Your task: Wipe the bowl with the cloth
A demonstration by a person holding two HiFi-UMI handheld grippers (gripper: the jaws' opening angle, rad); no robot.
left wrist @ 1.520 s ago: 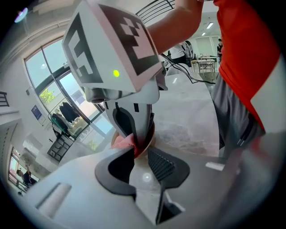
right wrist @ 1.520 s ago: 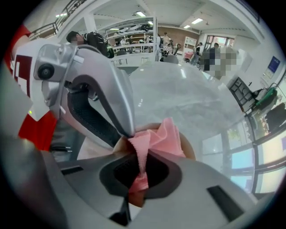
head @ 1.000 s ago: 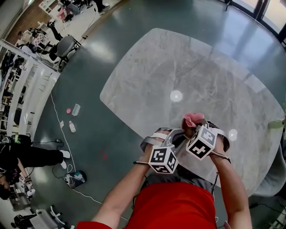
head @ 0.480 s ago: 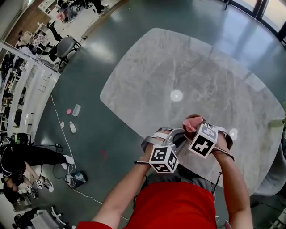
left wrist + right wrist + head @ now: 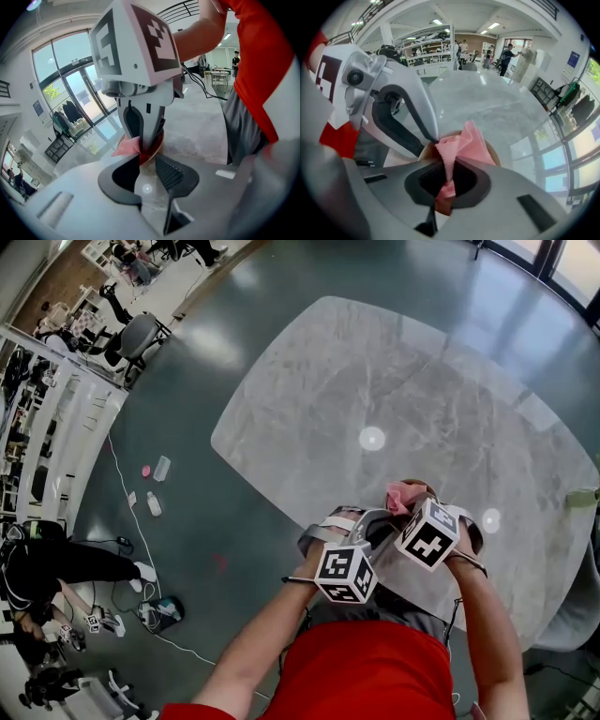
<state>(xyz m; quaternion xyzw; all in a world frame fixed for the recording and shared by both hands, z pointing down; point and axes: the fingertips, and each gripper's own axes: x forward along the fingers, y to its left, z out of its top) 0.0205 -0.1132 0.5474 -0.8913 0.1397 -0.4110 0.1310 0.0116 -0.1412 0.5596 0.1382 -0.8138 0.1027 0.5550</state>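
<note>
Wiping step in hand, judged from the cloth already lying in the bowl.

Right gripper (image 5: 449, 174): jaws pressed together on a narrow fold of the pink cloth (image 5: 471, 143). The loose part fans out ahead of the tips, over the inside of the bowl (image 5: 425, 151). Only slivers of tan rim show on either side of the cloth.

Left gripper (image 5: 147, 158): jaws narrowed but not fully together, with the bowl's near rim at their tips. This reads as a pinch on the rim to steady the bowl, though the contact is small in frame.

Head view: the bowl sits right of centre in the lower half of the frame, near the edge of the table (image 5: 375, 371) closest to the person. Both grippers crowd over it, the right one pointing steeply down.

Notes for doing the step well (judgement):
- Hold the rim grip fixed so that the bowl does not turn or skate under the strokes.
- Sweep the cloth round the inner wall, then across the base. Press through the bunched cloth so that bare jaw tips do not scrape the bowl.
- The fold held is thin, and heavy drag could pull it free, so use light pressure.
- The bowl is near the table edge, so bias strokes toward the top of the frame.
- The right gripper works close beside the left jaws. Keep the sweep clear of them.
</note>
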